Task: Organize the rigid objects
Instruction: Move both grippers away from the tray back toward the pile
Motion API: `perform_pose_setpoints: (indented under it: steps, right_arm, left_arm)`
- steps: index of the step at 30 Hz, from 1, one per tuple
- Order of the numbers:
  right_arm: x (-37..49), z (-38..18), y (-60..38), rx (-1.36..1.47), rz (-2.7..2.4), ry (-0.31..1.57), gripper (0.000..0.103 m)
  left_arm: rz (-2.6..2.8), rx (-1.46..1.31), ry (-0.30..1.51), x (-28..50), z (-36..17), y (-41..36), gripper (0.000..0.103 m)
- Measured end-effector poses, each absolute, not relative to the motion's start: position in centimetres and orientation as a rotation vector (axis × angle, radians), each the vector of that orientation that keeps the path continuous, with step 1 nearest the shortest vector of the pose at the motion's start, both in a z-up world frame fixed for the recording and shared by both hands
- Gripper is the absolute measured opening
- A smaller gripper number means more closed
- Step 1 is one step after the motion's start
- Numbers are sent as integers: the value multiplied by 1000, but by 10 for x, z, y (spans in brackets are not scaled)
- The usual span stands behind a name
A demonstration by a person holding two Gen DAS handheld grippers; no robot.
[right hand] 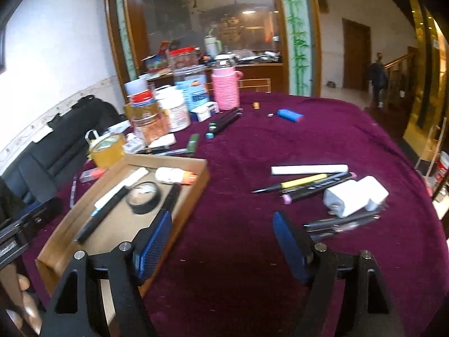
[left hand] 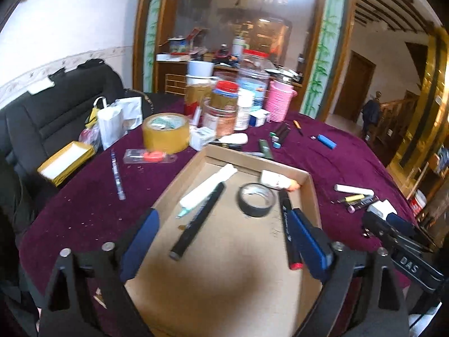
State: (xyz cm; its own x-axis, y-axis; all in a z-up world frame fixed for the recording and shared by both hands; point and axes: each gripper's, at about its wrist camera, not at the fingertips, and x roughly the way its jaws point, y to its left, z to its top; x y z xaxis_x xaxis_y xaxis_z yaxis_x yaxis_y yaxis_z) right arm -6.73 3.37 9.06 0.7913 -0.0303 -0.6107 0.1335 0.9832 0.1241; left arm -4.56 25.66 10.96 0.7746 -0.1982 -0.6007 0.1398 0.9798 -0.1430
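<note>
Two grippers work above a round table draped in a purple cloth (right hand: 252,252). Left gripper (left hand: 224,224): fingers spread wide, empty, hovering over a shallow cardboard tray (left hand: 314,196). Right gripper (right hand: 221,224): fingers likewise apart and empty, above bare cloth just right of the tray. Behind the tray stand a roll of tan packing tape (left hand: 165,133), several jars with red lids (left hand: 224,95) and a pink flask (right hand: 225,91); a blue lighter (right hand: 290,115) lies farther right. Within the tray: a roll of black tape (left hand: 256,200), a white tube (left hand: 207,186), a long black marker (left hand: 197,221), a red-capped marker (left hand: 287,230) beside the left gripper's right finger, and a small white bottle (left hand: 273,181). On the cloth near the right gripper lie a white charger (right hand: 350,196), a yellow pen (right hand: 303,181) and a white stick (right hand: 308,169).
</note>
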Motion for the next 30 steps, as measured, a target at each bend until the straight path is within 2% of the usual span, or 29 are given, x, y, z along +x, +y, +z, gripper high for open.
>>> perform_pose_setpoints:
  steps: [16,30]
  right_arm:
    - [-93,88,8,92,-195,637,79]
    - [-92,85,7,72,-213,643,79]
  left_arm:
    - [-273,-12,695,-66,103,202,93]
    - [-313,13,737,-65,92,187,93]
